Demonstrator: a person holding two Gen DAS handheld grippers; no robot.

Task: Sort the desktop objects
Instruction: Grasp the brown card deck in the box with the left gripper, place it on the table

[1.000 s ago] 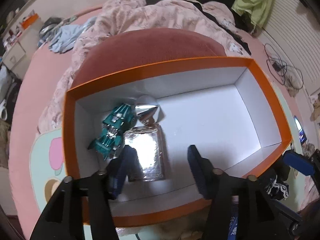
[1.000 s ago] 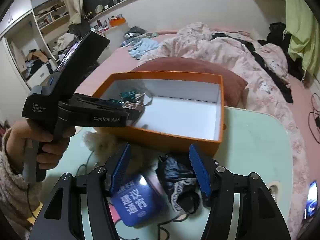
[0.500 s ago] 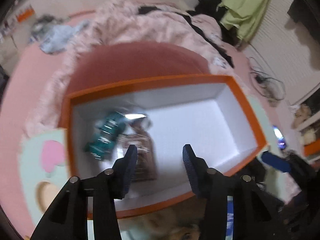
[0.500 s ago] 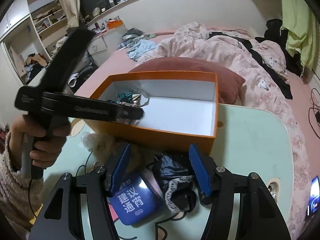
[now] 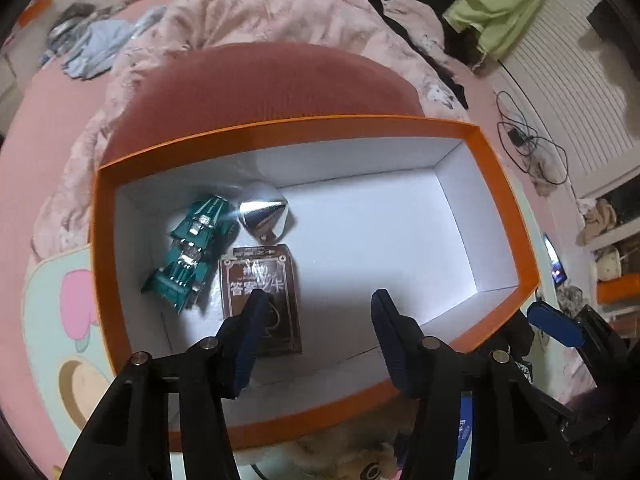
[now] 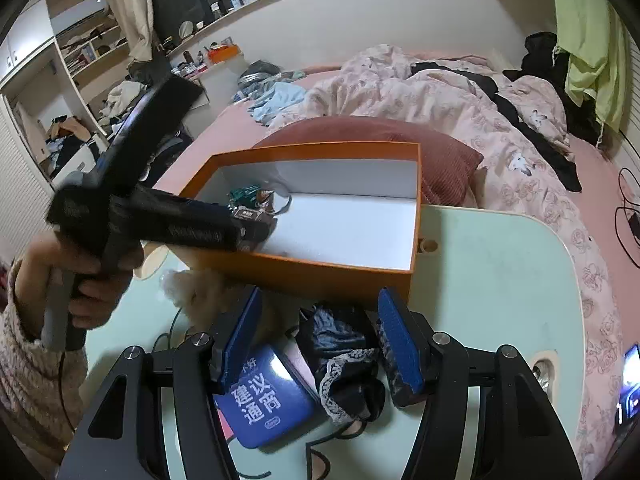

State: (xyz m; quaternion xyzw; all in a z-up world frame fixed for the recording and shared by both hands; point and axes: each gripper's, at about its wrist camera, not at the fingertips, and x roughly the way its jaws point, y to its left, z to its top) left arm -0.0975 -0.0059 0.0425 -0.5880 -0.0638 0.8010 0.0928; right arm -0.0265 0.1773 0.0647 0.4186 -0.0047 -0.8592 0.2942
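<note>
- Left gripper (image 5: 316, 316): jaws opening, nothing between the fingers; held over the orange box (image 5: 280, 132). A second ago the brown card pack (image 5: 262, 280) sat beside its left finger; it is now seen lying free on the box floor, so that drop-off is judged done.
- Card pack: flat, dark brown with pale lettering, touching the teal toy car (image 5: 188, 252), just below the silver cone (image 5: 262, 214).
- Right gripper (image 6: 318, 336): fingers apart, unchanged, over black lace cloth (image 6: 344, 360) and blue pouch (image 6: 264, 400) on the table (image 6: 500, 280), judged next.
</note>
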